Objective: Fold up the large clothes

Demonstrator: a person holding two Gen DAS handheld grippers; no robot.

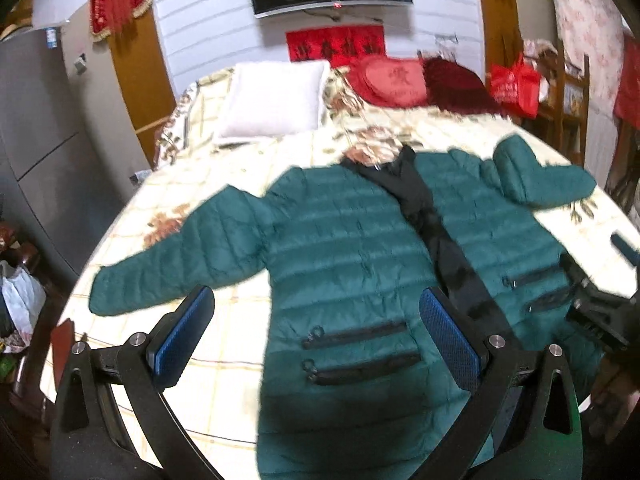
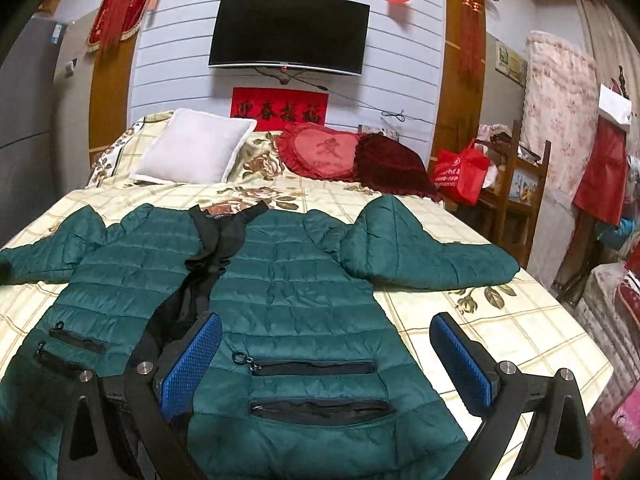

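A dark green quilted jacket lies front-up and unzipped on the bed, black lining showing down the middle, both sleeves spread outward; it also shows in the right wrist view. My left gripper is open and empty, hovering above the jacket's left front panel near its two zip pockets. My right gripper is open and empty above the right front panel and its zip pockets. The right gripper also shows at the right edge of the left wrist view.
The bed has a cream floral checked sheet. A white pillow, a red heart cushion and a dark red cushion lie at the head. A red bag and wooden shelf stand right; a grey cabinet stands left.
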